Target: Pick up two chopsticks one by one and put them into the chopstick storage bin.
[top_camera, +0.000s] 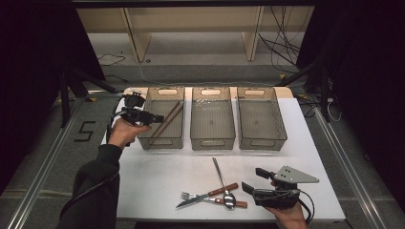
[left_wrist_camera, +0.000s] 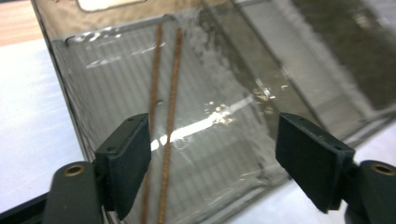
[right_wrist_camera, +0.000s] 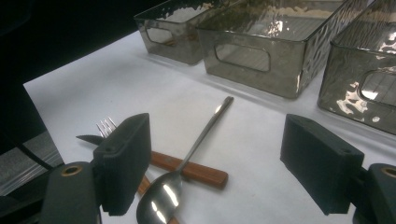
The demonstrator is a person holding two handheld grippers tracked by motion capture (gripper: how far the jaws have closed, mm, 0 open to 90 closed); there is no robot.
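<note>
Left gripper (top_camera: 152, 118) hovers with jaws apart above the chopsticks (top_camera: 167, 120), already lying in the bin (top_camera: 163, 141) below it. Right gripper (top_camera: 254, 180), also spread, waits just beside the spoon (top_camera: 223, 185), likely next for sorting.

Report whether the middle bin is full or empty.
Empty. In the high view the middle bin shows only its bare ribbed floor, while the left bin holds two chopsticks; the cutlery lies on the table.
</note>
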